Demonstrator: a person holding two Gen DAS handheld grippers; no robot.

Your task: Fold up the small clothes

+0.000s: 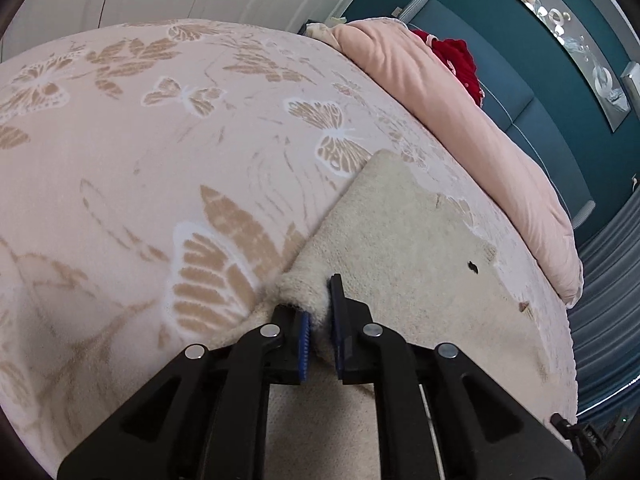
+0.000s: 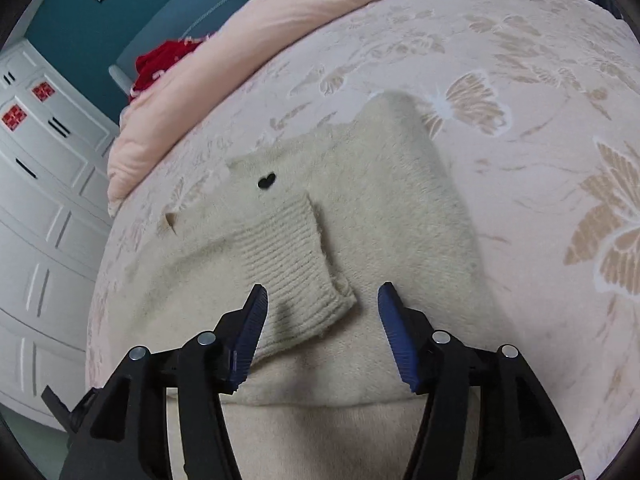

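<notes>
A small cream knit sweater (image 2: 400,208) lies flat on the pink butterfly-patterned bedspread (image 2: 540,80). It has a small black heart mark (image 2: 266,180), and its ribbed sleeve cuff (image 2: 288,264) is folded across the body. It also shows in the left wrist view (image 1: 400,248). My left gripper (image 1: 318,312) is shut on a bunched edge of the sweater at its left side. My right gripper (image 2: 322,300) is open, its blue pads on either side of the ribbed cuff, just above the cloth.
A folded pink duvet (image 1: 460,120) lies along the head of the bed, with a red garment (image 1: 456,60) behind it. A teal headboard (image 1: 520,112) and wall stand beyond. White wardrobe doors (image 2: 44,184) stand beside the bed.
</notes>
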